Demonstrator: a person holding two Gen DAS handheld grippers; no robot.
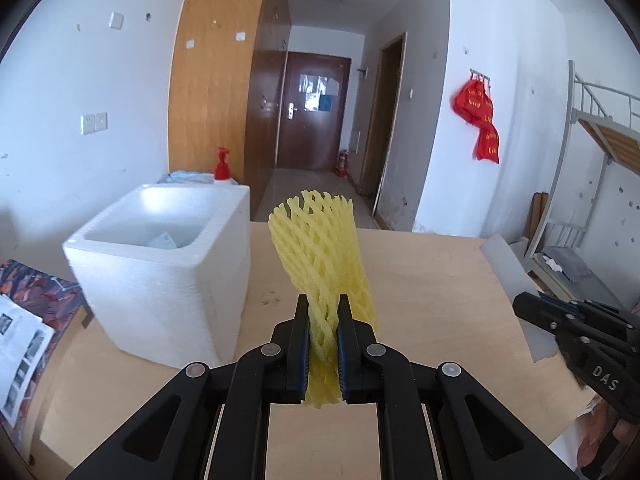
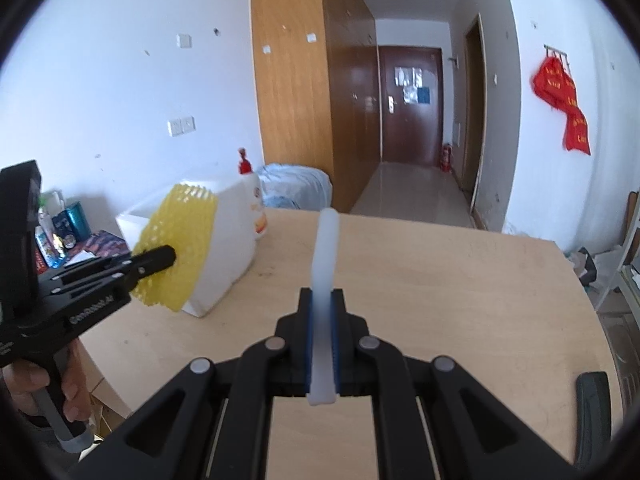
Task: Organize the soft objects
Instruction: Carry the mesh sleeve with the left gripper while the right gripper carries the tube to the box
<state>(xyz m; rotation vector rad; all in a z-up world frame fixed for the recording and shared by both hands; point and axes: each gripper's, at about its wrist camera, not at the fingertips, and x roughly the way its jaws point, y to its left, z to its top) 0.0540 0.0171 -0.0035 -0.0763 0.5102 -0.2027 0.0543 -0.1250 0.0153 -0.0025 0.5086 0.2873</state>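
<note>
Holding two soft packing pieces above the bench [image 1: 432,280], one in each tool.

Left tool [image 1: 324,312] is clamped on a yellow foam net sleeve [image 1: 320,248], which stands upright just right of the white foam box [image 1: 160,280] and above the bench. Right tool [image 2: 322,300] is clamped on a white foam strip [image 2: 326,256], further right of the box and also clear of the bench. "DAS" reads on the right tool's side in the left view; lettering on the left tool's side in the right view is too blurred to read. A red-capped bottle [image 2: 256,204] stands behind the box.
</note>
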